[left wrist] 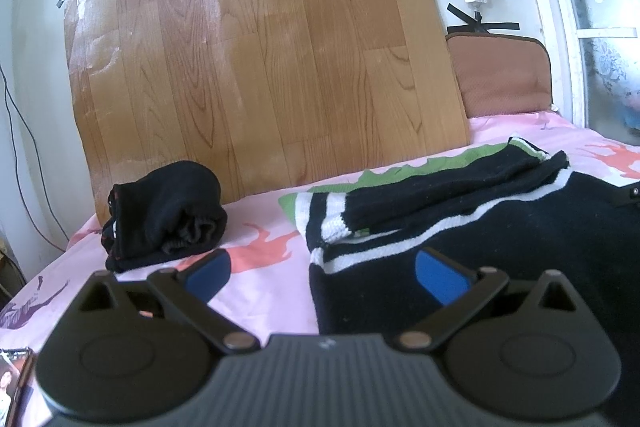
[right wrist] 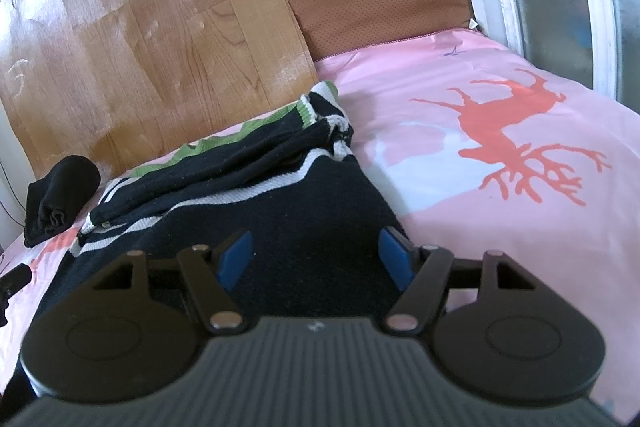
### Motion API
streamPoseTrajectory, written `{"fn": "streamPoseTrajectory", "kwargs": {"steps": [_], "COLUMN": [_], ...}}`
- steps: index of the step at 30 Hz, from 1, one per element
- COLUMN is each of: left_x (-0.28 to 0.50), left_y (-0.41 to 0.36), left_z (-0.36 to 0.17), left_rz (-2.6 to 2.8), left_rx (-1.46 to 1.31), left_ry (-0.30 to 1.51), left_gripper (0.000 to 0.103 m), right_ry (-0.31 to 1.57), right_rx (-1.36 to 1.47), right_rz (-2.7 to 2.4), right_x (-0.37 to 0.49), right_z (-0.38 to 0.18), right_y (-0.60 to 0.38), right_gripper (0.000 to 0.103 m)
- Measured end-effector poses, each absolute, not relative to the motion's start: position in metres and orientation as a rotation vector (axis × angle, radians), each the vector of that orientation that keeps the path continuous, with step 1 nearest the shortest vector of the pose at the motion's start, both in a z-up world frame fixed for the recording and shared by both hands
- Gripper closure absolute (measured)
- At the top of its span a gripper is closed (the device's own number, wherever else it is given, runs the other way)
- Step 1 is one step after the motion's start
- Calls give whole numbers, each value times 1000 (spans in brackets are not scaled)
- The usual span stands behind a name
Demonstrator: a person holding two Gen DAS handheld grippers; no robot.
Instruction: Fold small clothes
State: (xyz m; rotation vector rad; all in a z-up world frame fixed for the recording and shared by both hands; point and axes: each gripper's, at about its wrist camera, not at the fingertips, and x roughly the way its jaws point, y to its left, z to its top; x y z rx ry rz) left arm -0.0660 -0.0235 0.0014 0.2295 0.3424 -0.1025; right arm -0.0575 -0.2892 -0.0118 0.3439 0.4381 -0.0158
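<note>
Surface: we work on a bed point(right wrist: 460, 75) with a pink deer-print sheet; a wood-grain panel point(left wrist: 256, 59) is taped to the wall behind it.
Garment in hand: black sweater point(right wrist: 304, 195) with white and green stripes lies flat mid-bed, its sleeve point(left wrist: 440, 195) laid across the body at 12 o'clock from both grippers. We judge the sleeve is folded in so the body can be doubled next.
Finished piece: a black rolled garment point(left wrist: 168, 219) sits at 10 o'clock from the left gripper, well apart from the sweater, likely set aside to keep the fold area free.
Left gripper point(left wrist: 320, 271): jaws spread wide, holding nothing; it straddles the sweater's left edge, one blue pad over the sheet and one over the knit.
Right gripper point(right wrist: 316, 255): jaws apart, nothing held; it sits over the near right part of the sweater, its right pad near the edge.
Reading: we take both grippers to be set at the near hem corners for a lengthwise fold toward 12 o'clock.
Risk: loose knit may slip or bunch.
</note>
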Motion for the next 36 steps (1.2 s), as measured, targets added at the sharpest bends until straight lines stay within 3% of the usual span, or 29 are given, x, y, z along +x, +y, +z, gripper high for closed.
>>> {"fn": "streamPoseTrajectory", "kwargs": {"steps": [8, 14, 16, 24, 30, 36], "left_x": [-67, -70, -69, -67, -60, -64], "left_y": [-26, -26, -26, -28, -30, -28], "left_z": [1, 1, 1, 1, -2, -3], "left_rz": [-119, -126, -130, -131, -144, -119], "left_rx": [245, 243, 241, 245, 251, 259], "left_ry": [348, 334, 340, 351, 396, 495], "left_gripper": [1, 1, 1, 1, 1, 3], "right_ry": [453, 379, 334, 311, 361, 362], "right_rx": [346, 338, 319, 449, 480, 496], "right_rz": [-8, 5, -20, -25, 5, 18], "right_x": [-59, -119, -147, -208, -206, -213], "right_z": [-10, -4, -4, -24, -37, -41], "right_y": [-294, -312, -318, -338, -332, -331], "right_gripper": [30, 32, 36, 70, 79, 79]}}
